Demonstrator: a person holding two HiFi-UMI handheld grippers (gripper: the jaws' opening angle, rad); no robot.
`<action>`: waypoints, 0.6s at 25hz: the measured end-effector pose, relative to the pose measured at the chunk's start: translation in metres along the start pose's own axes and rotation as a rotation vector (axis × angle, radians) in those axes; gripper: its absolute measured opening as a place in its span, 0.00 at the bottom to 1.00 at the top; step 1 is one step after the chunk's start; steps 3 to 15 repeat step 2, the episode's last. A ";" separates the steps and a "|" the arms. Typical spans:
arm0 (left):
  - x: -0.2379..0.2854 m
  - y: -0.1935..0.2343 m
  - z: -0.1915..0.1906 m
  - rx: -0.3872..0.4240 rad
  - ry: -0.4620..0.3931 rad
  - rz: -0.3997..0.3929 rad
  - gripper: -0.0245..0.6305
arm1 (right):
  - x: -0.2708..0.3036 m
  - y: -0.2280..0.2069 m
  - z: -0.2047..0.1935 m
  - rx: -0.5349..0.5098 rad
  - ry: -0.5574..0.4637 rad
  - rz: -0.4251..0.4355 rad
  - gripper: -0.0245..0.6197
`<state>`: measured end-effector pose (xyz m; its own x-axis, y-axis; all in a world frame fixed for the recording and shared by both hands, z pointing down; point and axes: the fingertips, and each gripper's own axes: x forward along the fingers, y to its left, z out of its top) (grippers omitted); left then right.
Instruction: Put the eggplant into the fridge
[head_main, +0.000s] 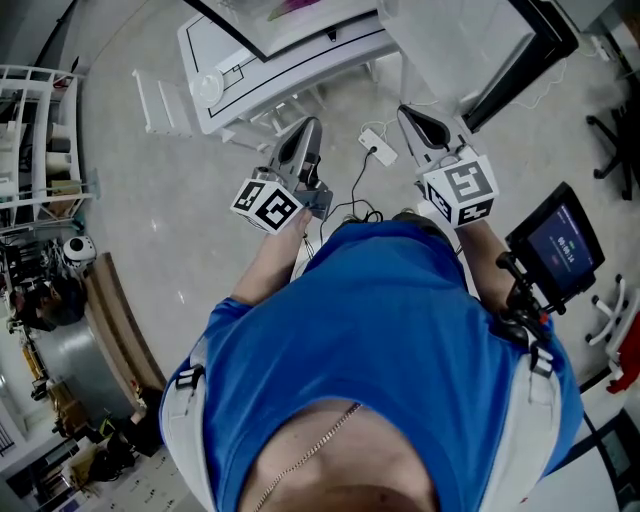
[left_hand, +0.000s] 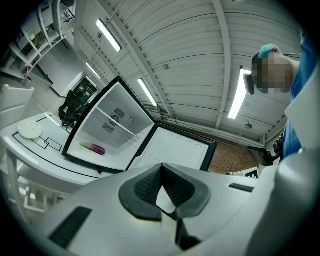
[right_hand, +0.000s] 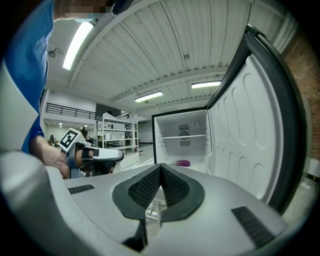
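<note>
A purple eggplant (left_hand: 93, 148) lies on the floor of the open white fridge (left_hand: 112, 127), also seen as the eggplant (right_hand: 182, 163) in the right gripper view. The fridge door (right_hand: 250, 135) stands swung wide to the right. Both grippers are held level in front of the fridge, apart from it. My left gripper (left_hand: 161, 168) is shut with nothing between its pads, and the head view shows it as the left gripper (head_main: 309, 125). My right gripper (right_hand: 160, 167) is shut and empty too, seen from above as the right gripper (head_main: 407, 111). The left gripper (right_hand: 97, 155) also shows in the right gripper view.
The fridge stands on a white table (head_main: 300, 70) that also carries a white plate (left_hand: 30, 130). A power strip (head_main: 378, 148) with cables lies on the floor under the grippers. Shelving (head_main: 40, 130) stands at the left, and a small screen (head_main: 560, 245) at the right.
</note>
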<state>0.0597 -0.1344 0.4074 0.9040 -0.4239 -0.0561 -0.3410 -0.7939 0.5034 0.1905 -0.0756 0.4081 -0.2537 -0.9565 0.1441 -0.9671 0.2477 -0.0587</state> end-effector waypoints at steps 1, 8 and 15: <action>0.000 0.000 -0.002 0.002 -0.001 0.000 0.05 | -0.001 0.000 -0.001 -0.002 0.000 0.002 0.04; 0.000 -0.001 -0.003 0.005 -0.001 0.000 0.05 | -0.002 0.000 -0.001 -0.004 -0.001 0.004 0.04; 0.000 -0.001 -0.003 0.005 -0.001 0.000 0.05 | -0.002 0.000 -0.001 -0.004 -0.001 0.004 0.04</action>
